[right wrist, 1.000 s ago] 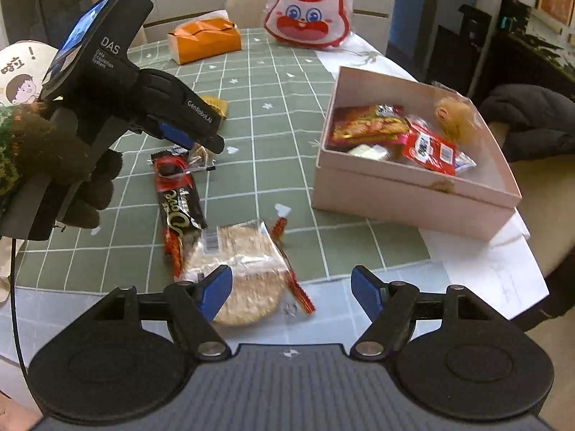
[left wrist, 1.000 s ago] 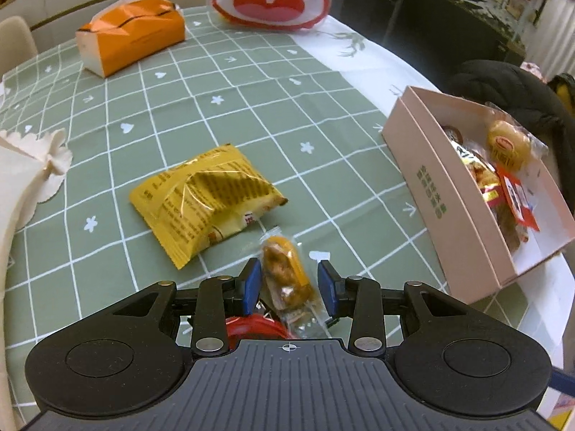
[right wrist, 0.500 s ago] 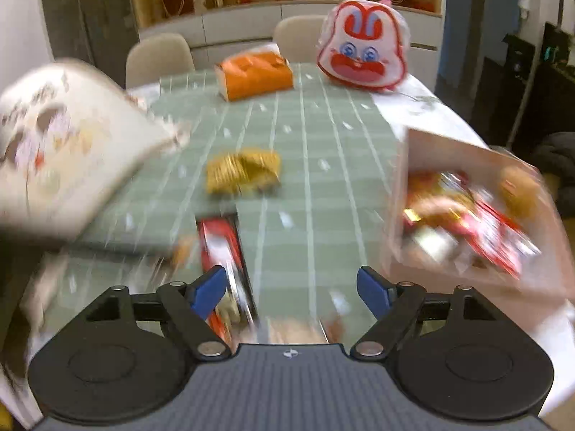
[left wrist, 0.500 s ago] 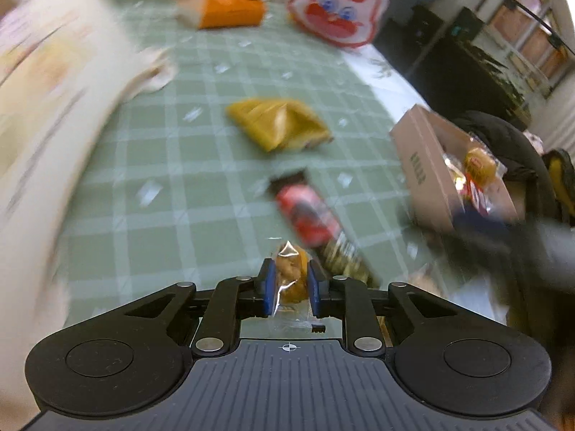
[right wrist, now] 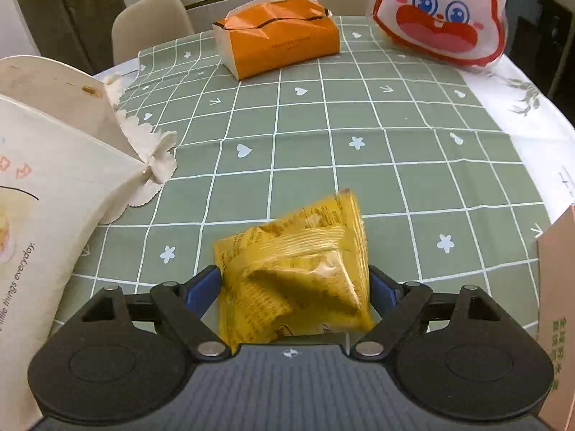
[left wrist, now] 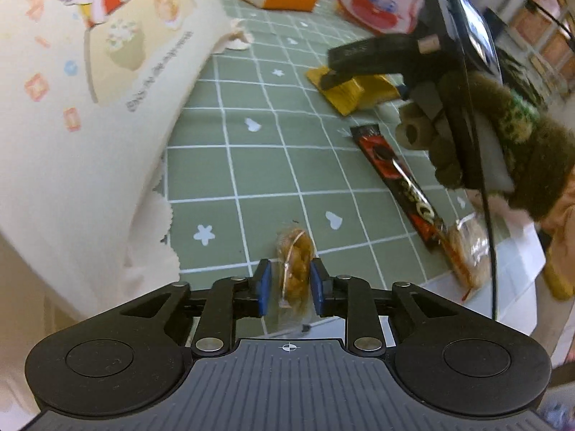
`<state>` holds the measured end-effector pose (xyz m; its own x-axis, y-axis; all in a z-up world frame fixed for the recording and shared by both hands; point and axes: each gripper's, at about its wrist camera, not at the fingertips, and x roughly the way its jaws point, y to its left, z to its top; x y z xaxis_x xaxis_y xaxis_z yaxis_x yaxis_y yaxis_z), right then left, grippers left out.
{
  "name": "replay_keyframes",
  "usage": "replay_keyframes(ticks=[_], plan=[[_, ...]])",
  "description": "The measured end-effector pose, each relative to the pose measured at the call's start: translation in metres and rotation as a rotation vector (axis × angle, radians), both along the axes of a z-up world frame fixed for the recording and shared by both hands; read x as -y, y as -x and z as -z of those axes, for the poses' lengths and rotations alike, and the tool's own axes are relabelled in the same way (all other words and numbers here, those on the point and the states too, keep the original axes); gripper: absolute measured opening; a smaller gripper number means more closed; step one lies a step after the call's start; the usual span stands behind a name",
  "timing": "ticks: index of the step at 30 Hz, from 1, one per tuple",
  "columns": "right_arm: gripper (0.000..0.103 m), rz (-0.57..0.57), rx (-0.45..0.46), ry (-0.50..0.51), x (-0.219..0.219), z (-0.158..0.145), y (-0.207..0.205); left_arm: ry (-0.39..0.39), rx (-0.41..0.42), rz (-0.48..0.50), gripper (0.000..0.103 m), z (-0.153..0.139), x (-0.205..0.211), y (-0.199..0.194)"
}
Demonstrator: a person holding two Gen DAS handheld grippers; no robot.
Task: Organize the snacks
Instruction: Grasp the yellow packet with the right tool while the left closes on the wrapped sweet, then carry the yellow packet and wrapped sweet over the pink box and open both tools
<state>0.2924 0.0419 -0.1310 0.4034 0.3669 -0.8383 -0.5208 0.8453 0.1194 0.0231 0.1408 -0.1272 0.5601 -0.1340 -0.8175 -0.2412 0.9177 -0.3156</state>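
Observation:
My left gripper (left wrist: 288, 283) is shut on a small clear-wrapped brown snack (left wrist: 294, 262) and holds it over the green checked tablecloth (left wrist: 258, 165). My right gripper (right wrist: 295, 289) straddles a yellow snack packet (right wrist: 298, 269), its blue pads at the packet's two sides. In the left wrist view the right gripper (left wrist: 332, 80) reaches onto that yellow packet (left wrist: 359, 89). A long red and black snack bar (left wrist: 399, 179) and a round cracker pack (left wrist: 467, 251) lie at the table's right.
A large cream paper bag (left wrist: 90, 89) stands at the left; it also shows in the right wrist view (right wrist: 54, 186). An orange tissue box (right wrist: 280, 46) and a red rabbit pouch (right wrist: 442, 18) sit at the far side. A pink box edge (right wrist: 557, 305) is at the right.
My left gripper closed on the small brown snack and swung left toward the paper bag. My right gripper moved forward across the table to the yellow packet, which now sits between its pads.

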Motion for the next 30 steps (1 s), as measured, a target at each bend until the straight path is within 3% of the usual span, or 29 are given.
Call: replay_keyframes(ticks=[2, 8, 11, 14, 19, 21, 23, 27, 30], plan=[[0.071, -0.033, -0.007, 0.039, -0.006, -0.003, 0.013, 0.009, 0.007, 0.030, 0.027, 0.001, -0.001, -0.004], [0.052, -0.176, -0.025, 0.088, 0.007, -0.021, 0.082, 0.007, 0.012, 0.111, 0.026, 0.004, -0.004, -0.018], [0.052, -0.148, -0.022, 0.060, 0.032, -0.040, 0.112, -0.040, 0.021, 0.199, 0.026, 0.004, 0.000, -0.020], [0.052, -0.139, 0.016, 0.086, 0.056, -0.052, 0.136, -0.053, 0.046, 0.222, 0.026, 0.006, 0.003, -0.022], [0.052, -0.265, 0.087, 0.183, 0.079, -0.054, 0.177, -0.100, 0.021, 0.244, 0.026, 0.002, 0.015, -0.023], [0.056, -0.292, 0.057, 0.147, 0.087, -0.053, 0.185, -0.102, 0.021, 0.230, 0.026, 0.002, 0.016, -0.023], [0.068, -0.312, 0.056, 0.146, 0.097, -0.051, 0.190, -0.086, 0.016, 0.197, 0.026, 0.002, 0.015, -0.023], [0.069, -0.306, 0.165, 0.246, 0.123, -0.044, 0.191, -0.021, 0.021, 0.073, 0.025, 0.003, 0.010, -0.019], [0.069, -0.309, 0.139, 0.185, 0.144, -0.052, 0.179, -0.013, 0.022, -0.014, 0.024, 0.004, 0.013, -0.018]])
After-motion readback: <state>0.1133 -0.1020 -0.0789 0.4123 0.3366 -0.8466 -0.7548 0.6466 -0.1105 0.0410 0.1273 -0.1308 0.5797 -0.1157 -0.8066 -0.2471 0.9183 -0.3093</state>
